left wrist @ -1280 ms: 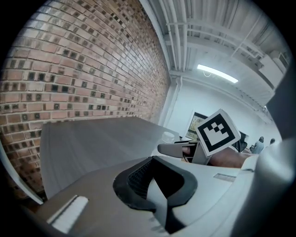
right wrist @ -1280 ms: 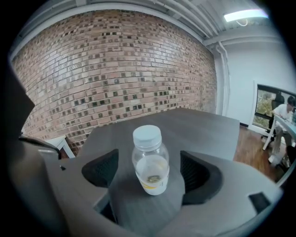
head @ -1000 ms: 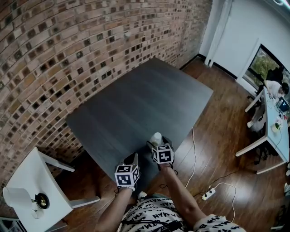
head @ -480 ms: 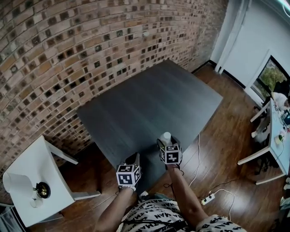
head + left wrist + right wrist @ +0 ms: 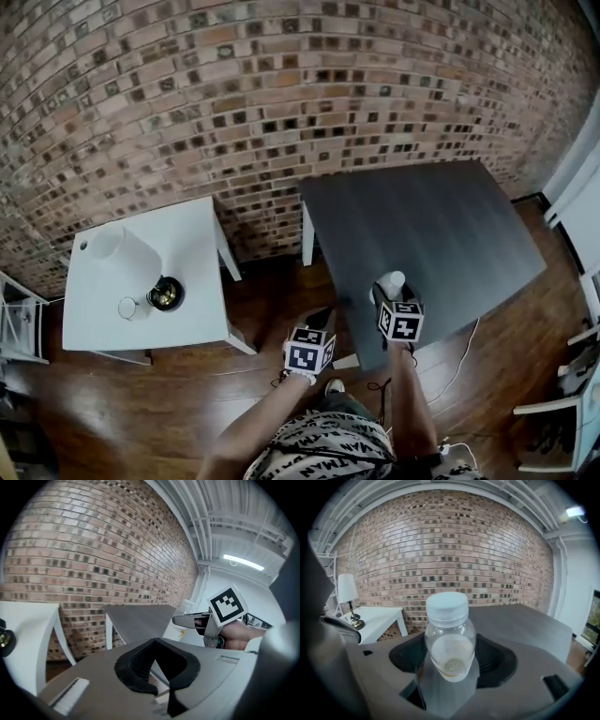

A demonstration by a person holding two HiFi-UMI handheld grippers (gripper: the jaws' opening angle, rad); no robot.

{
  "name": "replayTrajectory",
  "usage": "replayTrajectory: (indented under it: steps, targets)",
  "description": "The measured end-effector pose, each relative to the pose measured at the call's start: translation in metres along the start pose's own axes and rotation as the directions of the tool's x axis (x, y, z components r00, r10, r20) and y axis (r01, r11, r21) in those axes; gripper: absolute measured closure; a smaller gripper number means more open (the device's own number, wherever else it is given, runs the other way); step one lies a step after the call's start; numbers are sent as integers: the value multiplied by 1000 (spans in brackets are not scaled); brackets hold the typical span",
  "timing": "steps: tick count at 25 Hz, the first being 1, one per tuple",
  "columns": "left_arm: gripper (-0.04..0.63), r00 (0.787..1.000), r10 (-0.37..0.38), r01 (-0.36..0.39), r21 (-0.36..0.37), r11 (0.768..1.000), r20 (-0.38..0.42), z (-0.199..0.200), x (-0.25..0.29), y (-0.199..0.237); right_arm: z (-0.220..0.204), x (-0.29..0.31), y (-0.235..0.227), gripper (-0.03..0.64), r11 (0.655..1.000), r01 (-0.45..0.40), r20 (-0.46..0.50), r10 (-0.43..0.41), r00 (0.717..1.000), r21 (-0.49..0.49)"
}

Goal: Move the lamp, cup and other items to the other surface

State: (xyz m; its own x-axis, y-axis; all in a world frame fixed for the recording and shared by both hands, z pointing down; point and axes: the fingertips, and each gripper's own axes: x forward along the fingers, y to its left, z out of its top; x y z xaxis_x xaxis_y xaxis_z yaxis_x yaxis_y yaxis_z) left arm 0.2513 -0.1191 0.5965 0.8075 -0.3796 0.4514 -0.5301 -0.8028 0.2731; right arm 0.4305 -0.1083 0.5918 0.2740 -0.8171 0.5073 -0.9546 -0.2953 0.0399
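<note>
A clear bottle [image 5: 450, 644] with a white cap [image 5: 392, 281] sits between the jaws of my right gripper [image 5: 450, 670], which is shut on it after its jaws have just been closing. In the head view the right gripper [image 5: 387, 298] hangs over the near left part of the dark table [image 5: 450, 225]. The left gripper [image 5: 317, 325] is above the wooden floor between the tables, shut and holding nothing [image 5: 157, 686]. The lamp [image 5: 127, 258] has a white shade and a black base. It stands on the white table [image 5: 187, 234], with a small cup [image 5: 128, 307] beside it.
Both tables stand against a brick wall [image 5: 281, 84]. A gap of wooden floor [image 5: 272, 291] separates them. A white shelf frame [image 5: 14, 319] stands at the far left. A cable and a power strip [image 5: 450, 448] lie on the floor at the right.
The head view has swung left, bringing the white table and lamp toward the middle. Both grippers have moved left to the dark table's near corner, the right one carrying the bottle.
</note>
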Motion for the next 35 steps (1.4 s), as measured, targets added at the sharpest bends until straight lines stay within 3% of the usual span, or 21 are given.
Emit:
replayTrajectory:
  steps: [7, 13, 17, 27, 31, 35]
  targets:
    - [592, 980, 197, -193, -88, 977, 32, -36, -141, 112, 13, 5, 186, 291, 974, -211, -7, 211, 978, -84]
    - [592, 932, 357, -339, -200, 919, 60, -70, -233, 183, 23, 16, 305, 291, 916, -358, -34, 358, 933, -179]
    - [592, 884, 461, -424, -281, 861, 76, -83, -274, 222, 31, 34, 371, 291, 861, -449, -63, 448, 892, -238]
    - [592, 731, 681, -599, -435, 672, 45, -98, -317, 303, 56, 108, 511, 291, 688, -652, -125, 651, 748, -319]
    - [592, 682, 731, -639, -469, 610, 24, -98, -317, 326, 55, 144, 536, 291, 653, -685, -165, 673, 720, -322]
    - [592, 647, 763, -660, -497, 563, 4, -100, -316, 343, 51, 165, 557, 291, 612, -714, -193, 698, 689, -340]
